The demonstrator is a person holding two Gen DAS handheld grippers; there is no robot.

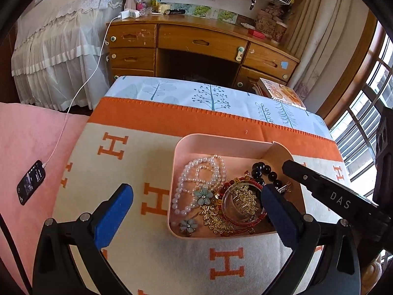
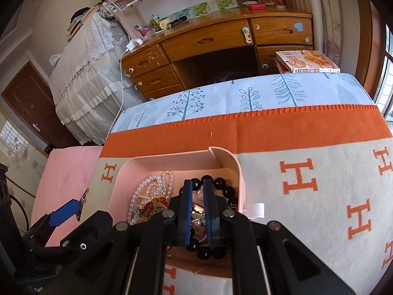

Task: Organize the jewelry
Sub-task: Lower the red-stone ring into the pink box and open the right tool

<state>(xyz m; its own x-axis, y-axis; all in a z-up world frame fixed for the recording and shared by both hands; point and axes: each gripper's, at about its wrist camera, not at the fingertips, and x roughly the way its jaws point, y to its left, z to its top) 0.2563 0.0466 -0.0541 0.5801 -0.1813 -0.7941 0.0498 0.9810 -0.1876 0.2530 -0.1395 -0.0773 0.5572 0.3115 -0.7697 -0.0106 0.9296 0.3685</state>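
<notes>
My right gripper (image 2: 197,211) sits in the pink tray (image 2: 127,169), jaws narrowed nearly together; I can't tell if they pinch anything. The black bead bracelet (image 2: 222,186) curves around its tips. My left gripper (image 1: 196,204) hovers wide open over the tray's near side, above the pearl necklace (image 1: 199,179) and tangled gold pieces (image 1: 216,218); the blanket (image 1: 137,152) lies underneath

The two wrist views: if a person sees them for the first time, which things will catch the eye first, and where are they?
First comes the pink tray on the orange-and-cream H-patterned blanket, heaped with tangled jewelry: a pearl necklace at its left, a black bead bracelet at its right. The right gripper reaches into the tray over the black beads, jaws nearly closed; the left gripper hangs wide open before it.
</notes>
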